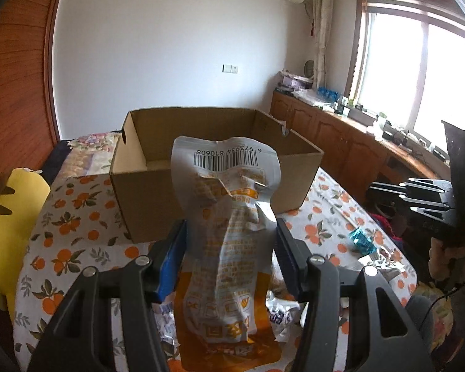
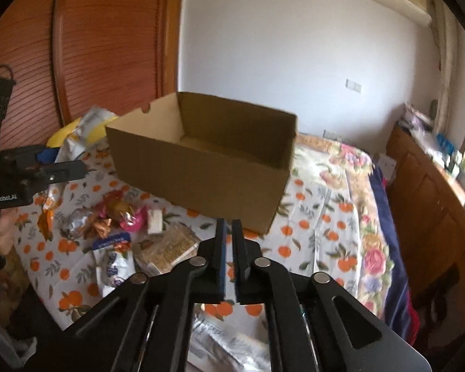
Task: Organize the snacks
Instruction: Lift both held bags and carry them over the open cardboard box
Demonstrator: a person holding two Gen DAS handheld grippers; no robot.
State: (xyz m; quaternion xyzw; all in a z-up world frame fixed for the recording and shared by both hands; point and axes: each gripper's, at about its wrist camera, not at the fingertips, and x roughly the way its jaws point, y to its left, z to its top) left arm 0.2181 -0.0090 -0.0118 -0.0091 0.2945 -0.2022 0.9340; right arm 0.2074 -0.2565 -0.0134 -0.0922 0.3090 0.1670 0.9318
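right now my left gripper [image 1: 231,241] is clamped about half open on the snack bag [image 1: 229,217], pads pressing its crumpled waist. the bag's long axis runs away from me along the fingers, barcode end farthest. the cardboard box [image 1: 215,167] sits dead ahead, just beyond that end, its open top facing up, so i'd judge the left hand nearer for the drop. my right gripper [image 2: 229,245] points down toward the box's near corner, jaws almost closed with nothing between them; loose snacks [image 2: 121,217] lie to its left.
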